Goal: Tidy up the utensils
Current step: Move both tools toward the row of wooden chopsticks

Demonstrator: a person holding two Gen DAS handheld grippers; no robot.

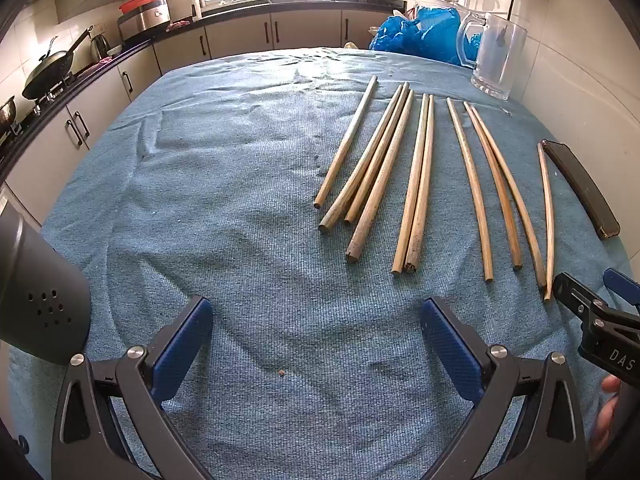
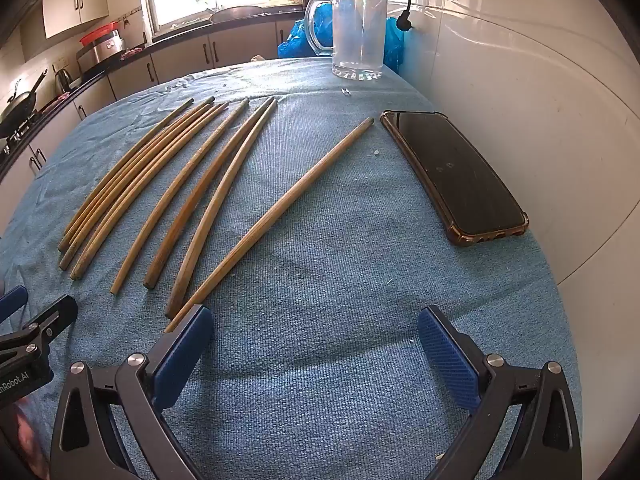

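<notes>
Several wooden chopsticks (image 1: 420, 176) lie side by side on a blue towel (image 1: 224, 184), pointing away from me; they also show in the right wrist view (image 2: 192, 184). One chopstick (image 2: 276, 216) lies apart, nearest the right gripper's left finger. A clear glass mug (image 2: 360, 32) stands at the table's far right; it also shows in the left wrist view (image 1: 496, 56). My left gripper (image 1: 316, 344) is open and empty over bare towel, left of the chopsticks. My right gripper (image 2: 316, 344) is open and empty, just short of the near chopstick ends.
A black phone (image 2: 456, 176) in a clear case lies right of the chopsticks, near the tiled wall (image 2: 540, 80). Blue plastic bags (image 1: 420, 32) sit behind the mug. Kitchen counters with pans (image 1: 48, 68) run along the left and back.
</notes>
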